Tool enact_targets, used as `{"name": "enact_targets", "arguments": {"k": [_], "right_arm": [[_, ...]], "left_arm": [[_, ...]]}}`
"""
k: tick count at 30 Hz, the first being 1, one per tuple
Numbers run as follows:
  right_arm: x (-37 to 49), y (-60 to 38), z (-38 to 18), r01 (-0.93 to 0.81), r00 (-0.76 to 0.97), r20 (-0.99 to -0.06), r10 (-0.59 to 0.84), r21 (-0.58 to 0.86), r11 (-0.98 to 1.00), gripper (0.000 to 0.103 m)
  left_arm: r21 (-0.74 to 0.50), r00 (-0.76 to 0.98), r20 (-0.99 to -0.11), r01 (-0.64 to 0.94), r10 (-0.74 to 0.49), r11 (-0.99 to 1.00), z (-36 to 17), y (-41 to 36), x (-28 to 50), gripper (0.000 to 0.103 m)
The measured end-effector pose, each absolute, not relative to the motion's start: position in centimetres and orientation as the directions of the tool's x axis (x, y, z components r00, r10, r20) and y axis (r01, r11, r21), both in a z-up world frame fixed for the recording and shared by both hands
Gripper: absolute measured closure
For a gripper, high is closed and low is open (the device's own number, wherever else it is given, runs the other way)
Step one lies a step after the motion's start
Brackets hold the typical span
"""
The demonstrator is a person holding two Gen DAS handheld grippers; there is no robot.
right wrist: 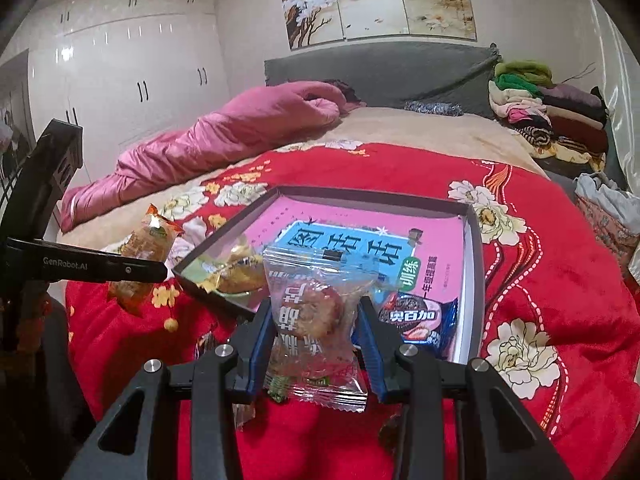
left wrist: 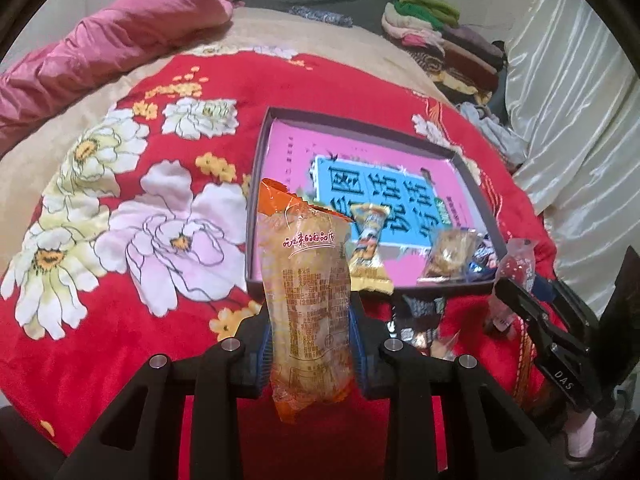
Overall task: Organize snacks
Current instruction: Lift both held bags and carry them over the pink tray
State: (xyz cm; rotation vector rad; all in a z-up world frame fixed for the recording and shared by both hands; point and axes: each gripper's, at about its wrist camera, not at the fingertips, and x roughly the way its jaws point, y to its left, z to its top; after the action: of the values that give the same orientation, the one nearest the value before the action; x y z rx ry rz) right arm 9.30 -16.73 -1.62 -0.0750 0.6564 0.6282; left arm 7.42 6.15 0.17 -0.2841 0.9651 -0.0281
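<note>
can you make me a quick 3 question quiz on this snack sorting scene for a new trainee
1. True or false: the left claw is shut on a long orange snack packet.
2. Multiple choice: what does the right claw hold? A) a blue cookie packet B) a clear packet with a round pastry C) nothing
3. Fill in: the blue cookie packet lies inside the dark-rimmed ____ on the red floral blanket.

Key: 1 true. 2 B, the clear pastry packet. 3 box, which has a pink book at its bottom.
</note>
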Motion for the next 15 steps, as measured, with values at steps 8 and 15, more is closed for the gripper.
{"name": "enact_targets", "arguments": {"k": [8,15], "right_arm": [[9.7,-17.5,-1.1,-0.555,0.637,-0.563,0.527,0.140,0.820,0.062],[9.7,-18.0,-0.7,-0.542,0.653,-0.549,0.522,0.143,0.828,0.062]], "left_arm": [[-0.254,0.591,-0.791,-0.082,-0.158,0.964,1.3,5.3,7.7,0.070],[-0.257,0.603,-0.780,-0.062,-0.169,0.964,2.1,4.0,8.1,0.070]]}}
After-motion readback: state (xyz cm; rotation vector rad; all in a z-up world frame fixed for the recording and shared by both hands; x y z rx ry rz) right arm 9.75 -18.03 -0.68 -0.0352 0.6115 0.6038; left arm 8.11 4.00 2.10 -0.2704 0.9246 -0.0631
